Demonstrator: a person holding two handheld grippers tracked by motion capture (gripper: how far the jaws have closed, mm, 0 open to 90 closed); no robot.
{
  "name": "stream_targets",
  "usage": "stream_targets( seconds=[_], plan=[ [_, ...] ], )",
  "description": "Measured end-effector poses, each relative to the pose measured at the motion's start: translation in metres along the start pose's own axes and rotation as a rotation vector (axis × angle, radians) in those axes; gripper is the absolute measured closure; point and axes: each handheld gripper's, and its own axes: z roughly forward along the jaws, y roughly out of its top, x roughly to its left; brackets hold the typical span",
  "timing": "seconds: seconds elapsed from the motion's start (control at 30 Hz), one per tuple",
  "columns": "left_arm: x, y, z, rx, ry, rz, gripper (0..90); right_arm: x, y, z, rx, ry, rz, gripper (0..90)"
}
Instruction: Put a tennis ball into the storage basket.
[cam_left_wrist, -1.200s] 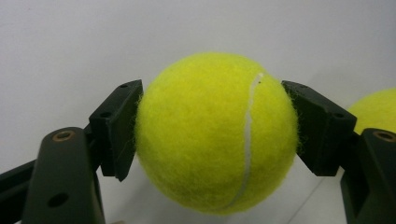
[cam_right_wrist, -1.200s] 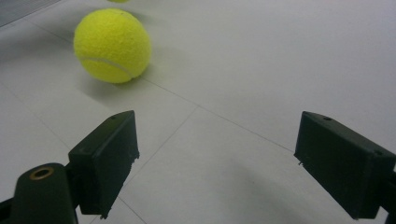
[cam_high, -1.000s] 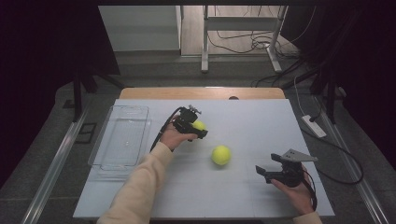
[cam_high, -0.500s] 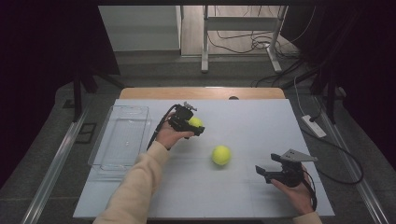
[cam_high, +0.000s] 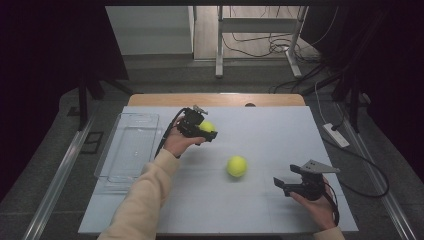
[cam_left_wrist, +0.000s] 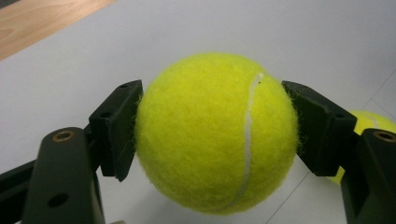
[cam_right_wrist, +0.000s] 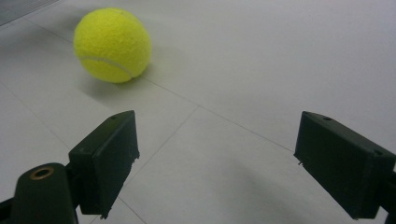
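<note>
L tool (cam_high: 207, 135) clamped on tennis ball (cam_left_wrist: 215, 133), far-left over worktop (cam_high: 270, 130) | light, fuzzy, springy: you grip across widest part, pads opposite | R tool (cam_high: 278, 184) jaws apart, near-right | 2nd ball (cam_high: 236, 166) mid worktop

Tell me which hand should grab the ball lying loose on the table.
The right. The right claw is open, empty and aimed toward the loose ball, with bare table between them. The left claw is already shut on the other ball.
</note>
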Motion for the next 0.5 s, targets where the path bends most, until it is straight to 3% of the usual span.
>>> stream_targets(
  seconds=[0.5],
  plan=[
    [0.000,0.008,-0.020,-0.046,0.024,0.008,26.3,0.000,0.000,0.000,0.000,-0.002,0.000,13.5]
  ],
)
